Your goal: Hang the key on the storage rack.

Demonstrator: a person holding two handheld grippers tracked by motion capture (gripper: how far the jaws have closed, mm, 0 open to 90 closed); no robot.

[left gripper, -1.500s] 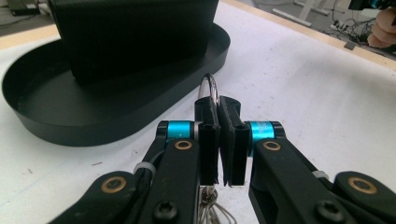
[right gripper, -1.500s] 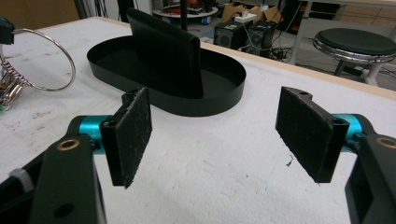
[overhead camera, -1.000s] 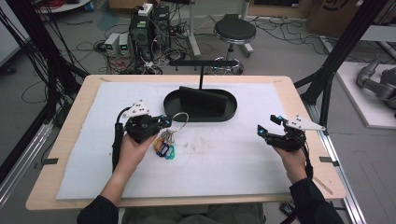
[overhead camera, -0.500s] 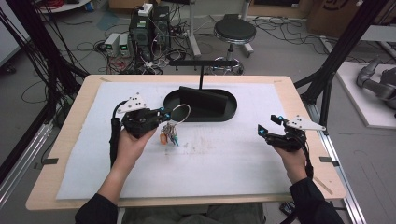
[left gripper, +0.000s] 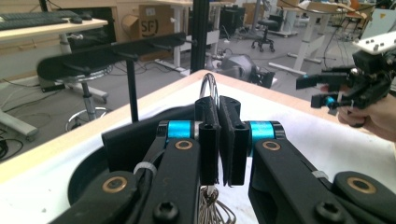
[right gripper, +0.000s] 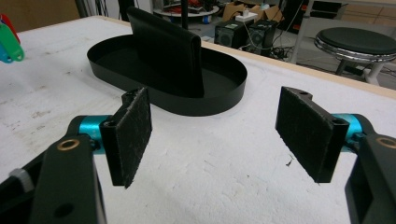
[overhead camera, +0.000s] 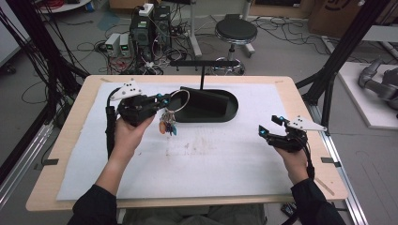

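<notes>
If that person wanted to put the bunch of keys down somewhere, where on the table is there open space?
The white mat lies bare across its near half, between the two forearms, and on the stretch between the black tray and the right gripper. It is crowded at the tray's left end, where the left gripper holds the key ring with tags dangling beside the tray's stand.

Black oval tray [overhead camera: 220, 112], white mat [overhead camera: 197, 159], silver key ring [overhead camera: 180, 100], blue-and-red key tags [overhead camera: 168, 126]

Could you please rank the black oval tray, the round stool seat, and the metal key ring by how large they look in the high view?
1. black oval tray
2. round stool seat, though it stands farther from the camera
3. metal key ring, held in the left gripper
</notes>
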